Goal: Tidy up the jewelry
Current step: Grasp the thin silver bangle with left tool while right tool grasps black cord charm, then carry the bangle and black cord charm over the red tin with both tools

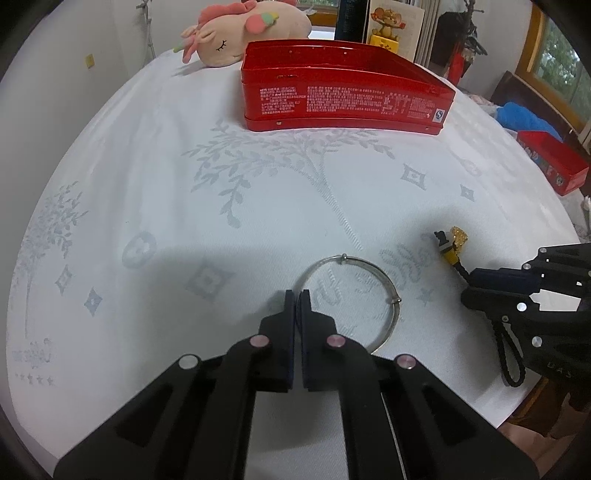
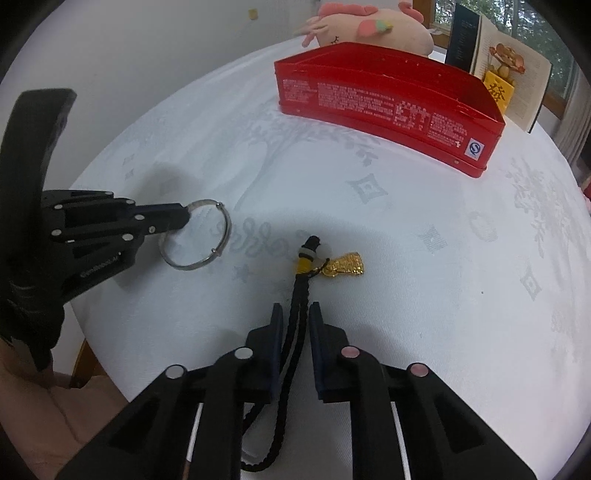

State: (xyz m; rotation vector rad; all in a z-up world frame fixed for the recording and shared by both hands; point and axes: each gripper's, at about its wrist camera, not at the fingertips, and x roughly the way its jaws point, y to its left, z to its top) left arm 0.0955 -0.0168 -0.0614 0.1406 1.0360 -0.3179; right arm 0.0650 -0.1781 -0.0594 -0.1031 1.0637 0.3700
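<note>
A silver bangle lies on the white tablecloth; it also shows in the right wrist view. My left gripper is shut on the bangle's near-left rim. A black cord necklace with a gold pendant lies to the right; it also shows in the left wrist view. My right gripper straddles the cord with its jaws a little apart, not pinching it. An open red tin box stands at the back of the table, also in the right wrist view.
A pink plush toy and an open book stand behind the tin. A second red box sits at the right table edge. The table's near edge runs close below both grippers.
</note>
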